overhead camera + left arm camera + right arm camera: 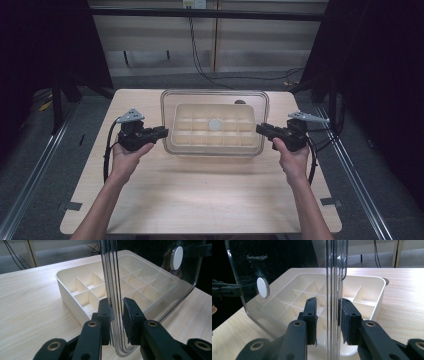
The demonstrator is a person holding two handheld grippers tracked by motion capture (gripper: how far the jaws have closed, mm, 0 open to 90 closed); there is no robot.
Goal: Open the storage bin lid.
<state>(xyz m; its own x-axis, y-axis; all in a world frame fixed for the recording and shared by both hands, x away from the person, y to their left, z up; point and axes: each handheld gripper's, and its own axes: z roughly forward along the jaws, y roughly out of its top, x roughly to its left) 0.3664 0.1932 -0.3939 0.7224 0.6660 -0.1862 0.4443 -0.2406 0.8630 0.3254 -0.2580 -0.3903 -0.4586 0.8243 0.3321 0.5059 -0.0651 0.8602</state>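
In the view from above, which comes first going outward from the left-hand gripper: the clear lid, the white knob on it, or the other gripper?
Going outward from the left gripper:
1. Clear lid: its left edge sits between this gripper's jaws.
2. White round knob: at the lid's middle, over the cream divided tray.
3. Right gripper: at the lid's far right edge.

Clear lid level over cream tray

In the left gripper view, the clear plastic lid w/ a white round knob runs off the top edge. The cream plastic divided tray is partly hidden behind the lid's edge in the right gripper view. A small dark object behind the tray, high view, possibly a cap; too small to tell.
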